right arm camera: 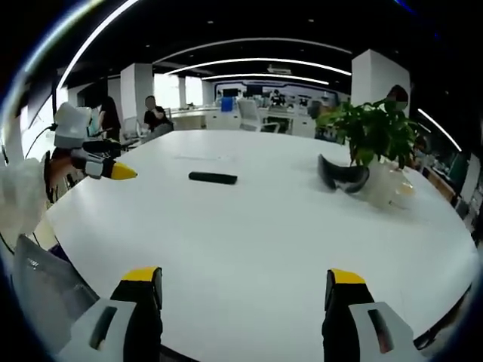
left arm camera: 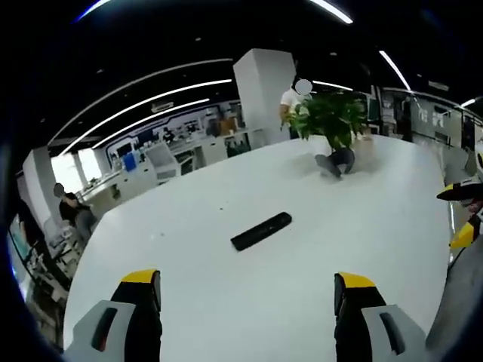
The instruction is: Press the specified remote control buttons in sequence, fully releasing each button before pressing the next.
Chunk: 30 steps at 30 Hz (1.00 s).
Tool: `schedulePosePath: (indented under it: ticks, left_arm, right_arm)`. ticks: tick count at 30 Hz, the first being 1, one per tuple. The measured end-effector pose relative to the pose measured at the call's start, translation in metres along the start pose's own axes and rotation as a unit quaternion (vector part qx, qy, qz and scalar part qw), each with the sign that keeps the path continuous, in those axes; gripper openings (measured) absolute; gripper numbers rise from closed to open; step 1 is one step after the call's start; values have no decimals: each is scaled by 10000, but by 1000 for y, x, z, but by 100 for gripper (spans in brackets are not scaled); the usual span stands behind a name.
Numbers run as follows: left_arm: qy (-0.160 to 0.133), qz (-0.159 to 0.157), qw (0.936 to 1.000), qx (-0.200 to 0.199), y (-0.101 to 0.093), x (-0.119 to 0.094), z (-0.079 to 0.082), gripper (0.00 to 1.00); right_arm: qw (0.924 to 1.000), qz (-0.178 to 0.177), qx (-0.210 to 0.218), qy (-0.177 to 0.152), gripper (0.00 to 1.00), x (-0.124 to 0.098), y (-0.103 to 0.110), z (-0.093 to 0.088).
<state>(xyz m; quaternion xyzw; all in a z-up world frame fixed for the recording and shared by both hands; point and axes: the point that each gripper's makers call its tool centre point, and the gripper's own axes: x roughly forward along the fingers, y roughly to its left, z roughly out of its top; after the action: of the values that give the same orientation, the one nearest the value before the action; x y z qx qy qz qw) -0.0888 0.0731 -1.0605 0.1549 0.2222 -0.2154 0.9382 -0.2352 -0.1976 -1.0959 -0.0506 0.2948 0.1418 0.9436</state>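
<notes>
Remote (left arm camera: 261, 231) on table (left arm camera: 226, 302), plant (left arm camera: 330, 117) behind.

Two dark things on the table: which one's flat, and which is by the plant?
The remote is the flat, straight black bar lying alone mid-table. The curved dark object sits up beside the plant, near its pot.
</notes>
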Motion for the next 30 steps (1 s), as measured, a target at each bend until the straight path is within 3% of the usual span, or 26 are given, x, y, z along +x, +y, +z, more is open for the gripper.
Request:
schedulePosePath:
  ticks: [16,27,30]
  left_arm:
    - [31,-423,9975,566,0,63,28,98]
    - [234,-635,9932,943,13,107,33,94]
    - [317,-560,9924,1047,19,123,31,90]
  right_arm:
    - [9996,-30,-143,238,87,3,1,-8]
    - [9990,6,-230,382,84,6,4,-12]
    - [9988,28,-248,423,84,7,5,-13]
